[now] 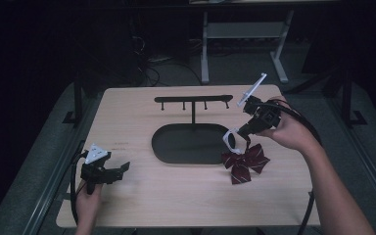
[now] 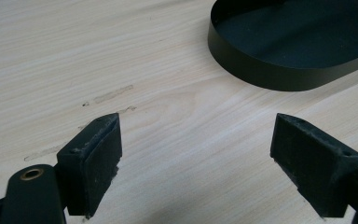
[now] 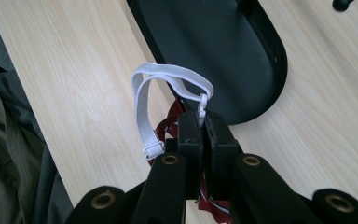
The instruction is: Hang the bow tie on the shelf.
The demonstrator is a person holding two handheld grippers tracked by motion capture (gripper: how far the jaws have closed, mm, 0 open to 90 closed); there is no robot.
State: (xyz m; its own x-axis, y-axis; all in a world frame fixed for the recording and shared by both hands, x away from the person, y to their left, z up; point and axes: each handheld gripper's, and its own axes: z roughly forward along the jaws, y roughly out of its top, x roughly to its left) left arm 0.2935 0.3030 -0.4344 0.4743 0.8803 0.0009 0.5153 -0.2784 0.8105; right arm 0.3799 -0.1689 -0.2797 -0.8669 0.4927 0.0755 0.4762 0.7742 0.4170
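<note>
Here the right hand-held gripper (image 1: 238,133) tilts down, pinching the white strap (image 3: 170,88).

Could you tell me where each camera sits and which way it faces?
High view: above the person's side, looking forward and down on the table; both forearms enter below.
Left gripper view: on the left claw, jaws apart, facing bare wood and the black oval tray.
Right gripper view: on the right claw, shut on the bow tie's white strap.
All show the tray.
</note>
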